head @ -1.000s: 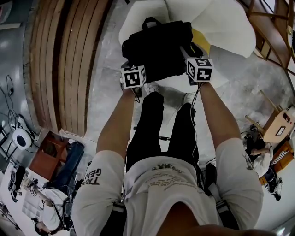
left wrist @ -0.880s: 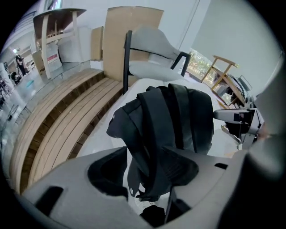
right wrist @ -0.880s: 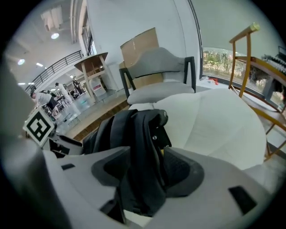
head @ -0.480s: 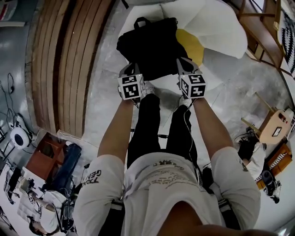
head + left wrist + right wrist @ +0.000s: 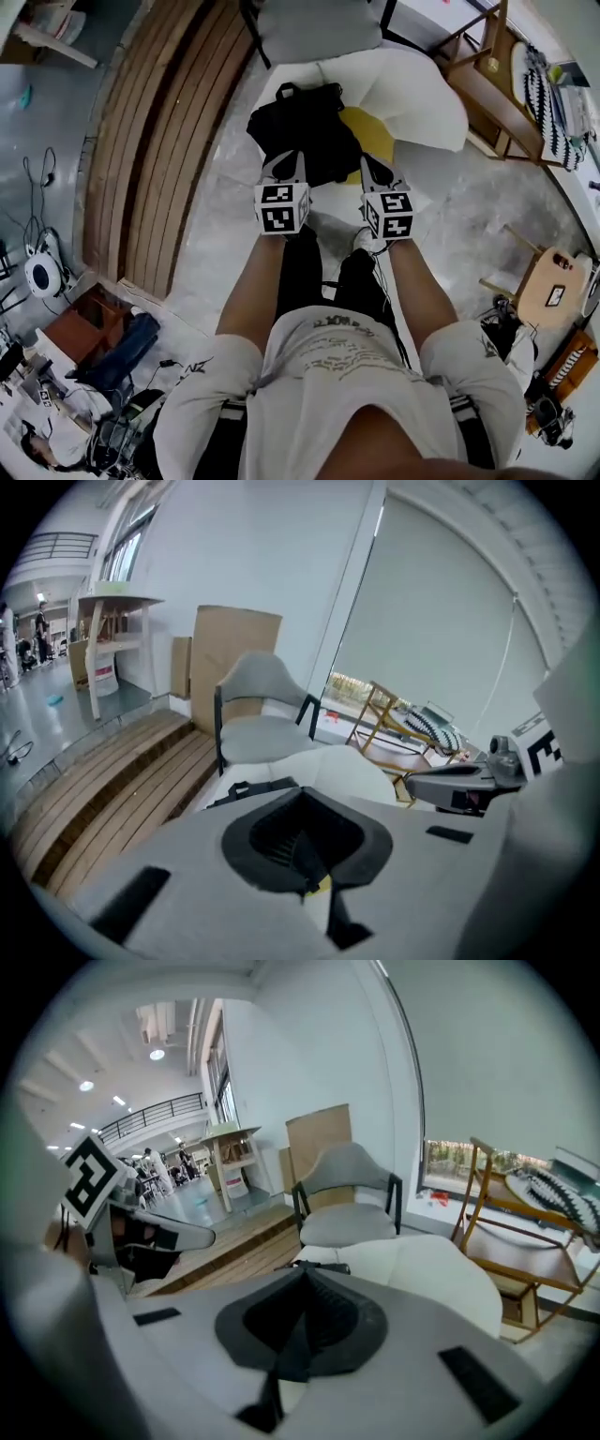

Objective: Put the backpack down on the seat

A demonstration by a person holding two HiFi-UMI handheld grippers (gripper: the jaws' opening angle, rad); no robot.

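While both arms reach forward, the black backpack (image 5: 309, 136) lies on the white seat (image 5: 417, 89), partly over a yellow cushion (image 5: 372, 129). Left gripper (image 5: 286, 169) and right gripper (image 5: 373, 174) sit at its near edge. Each has its jaws pressed together with a dark strip of the backpack in the seam. Grey chair (image 5: 314, 28) behind the seat, wooden steps (image 5: 155, 150) to the left.

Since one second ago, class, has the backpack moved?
Yes. The backpack has shifted left against the white seat, uncovering more of the yellow cushion.
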